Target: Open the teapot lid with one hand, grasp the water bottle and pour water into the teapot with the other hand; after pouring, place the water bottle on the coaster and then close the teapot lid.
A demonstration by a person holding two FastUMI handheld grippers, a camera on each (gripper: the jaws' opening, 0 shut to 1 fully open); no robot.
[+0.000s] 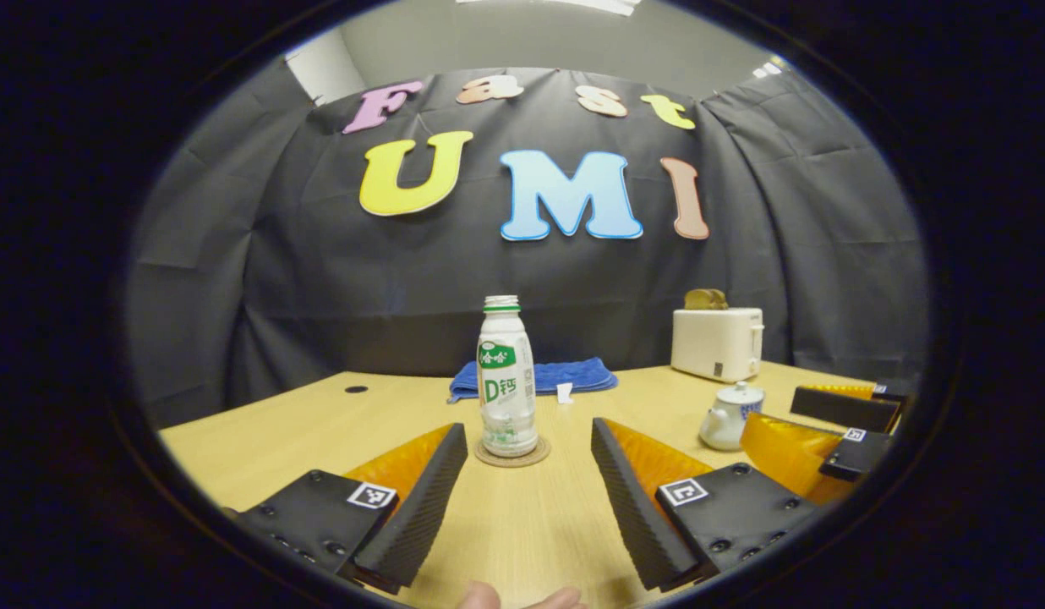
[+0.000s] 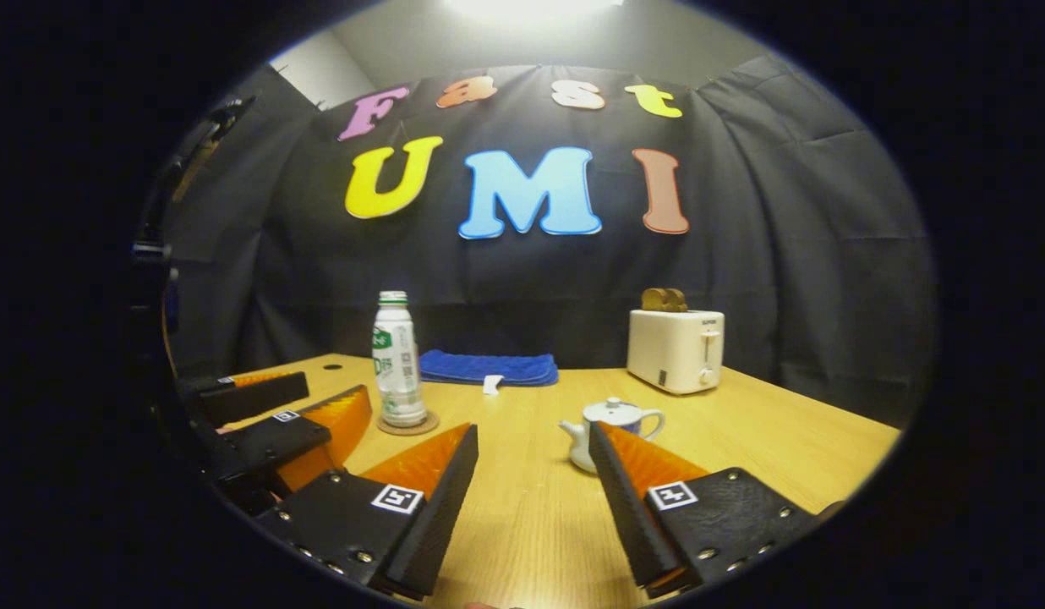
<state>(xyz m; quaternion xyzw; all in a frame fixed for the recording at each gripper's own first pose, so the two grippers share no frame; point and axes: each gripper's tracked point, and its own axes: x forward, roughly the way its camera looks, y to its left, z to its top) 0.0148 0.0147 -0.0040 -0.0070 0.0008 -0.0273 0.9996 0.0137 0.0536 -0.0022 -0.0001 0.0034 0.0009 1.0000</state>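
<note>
A: Right at the bottom of the left gripper view, a person's fingertips [image 1: 522, 599] peek in, and just ahead of them the left gripper [image 1: 529, 440] stands spread wide, nothing between its fingers.

B: And look what sits straight ahead in that gap: the water bottle [image 1: 506, 381], upright on the round coaster [image 1: 512, 457], cap off by the look of the open neck, clear of both fingers.

A: Over to the right in that view, the white teapot [image 1: 730, 416] with its lid [image 1: 741, 391] seated on top. The right gripper [image 1: 835, 431] is just beside it.

B: Switch to the right gripper view and that same gripper is low in front, also spread wide, holding nothing. The teapot sits just beyond its right finger, which hides part of the pot.

A: Lid on there too. Bottle and coaster are off to the left of that view, with the left gripper near them.

B: Everything stands on a pale wooden surface [image 1: 522, 524]. At the back, a folded blue cloth [image 1: 565, 376] lies behind the bottle, with a small white tag in front of it.

A: And a white toaster [image 1: 717, 342] at back right, brown slices of bread [image 1: 706, 299] poking out of its top. It is well apart from the teapot.
</note>
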